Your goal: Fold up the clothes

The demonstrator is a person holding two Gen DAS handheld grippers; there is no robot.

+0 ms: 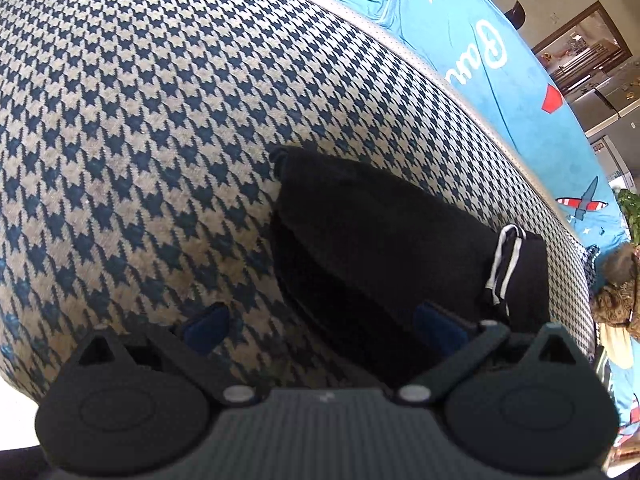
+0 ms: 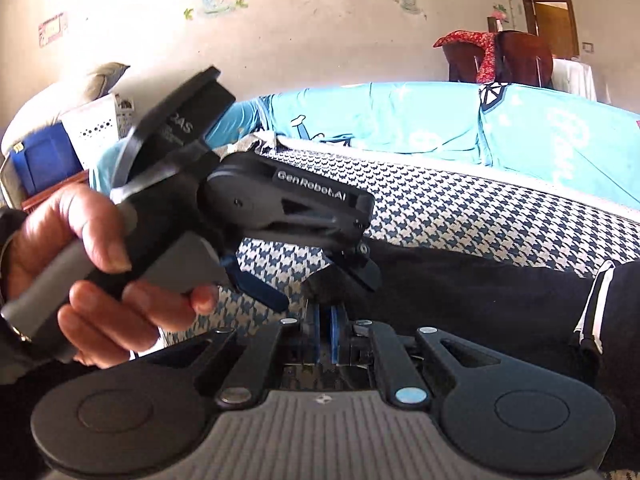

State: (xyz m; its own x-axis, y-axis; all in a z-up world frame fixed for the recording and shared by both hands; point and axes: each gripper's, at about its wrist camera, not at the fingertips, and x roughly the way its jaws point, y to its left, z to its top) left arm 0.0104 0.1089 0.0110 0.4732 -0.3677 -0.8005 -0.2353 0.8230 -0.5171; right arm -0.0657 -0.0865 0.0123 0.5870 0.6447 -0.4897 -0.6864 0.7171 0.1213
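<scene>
A black garment (image 1: pixel 380 232) with a white-striped trim (image 1: pixel 504 268) lies folded on a houndstooth cushion (image 1: pixel 140 140). My left gripper (image 1: pixel 324 324) is open and points down at the garment's edge, one blue pad (image 1: pixel 208 324) over the cushion and the other over the black cloth. In the right wrist view the black garment (image 2: pixel 480 292) stretches off to the right. My right gripper (image 2: pixel 327 332) is shut, its blue pads pinching the garment's near end. A hand (image 2: pixel 80 248) holds the left gripper (image 2: pixel 312 284) just above that spot, jaws apart.
A turquoise printed blanket (image 2: pixel 400 120) covers the sofa behind the houndstooth cushion (image 2: pixel 480 208). A blue box (image 2: pixel 48 156) and a white basket (image 2: pixel 100 120) stand at the left. A chair with red cloth (image 2: pixel 492 52) is by the far wall.
</scene>
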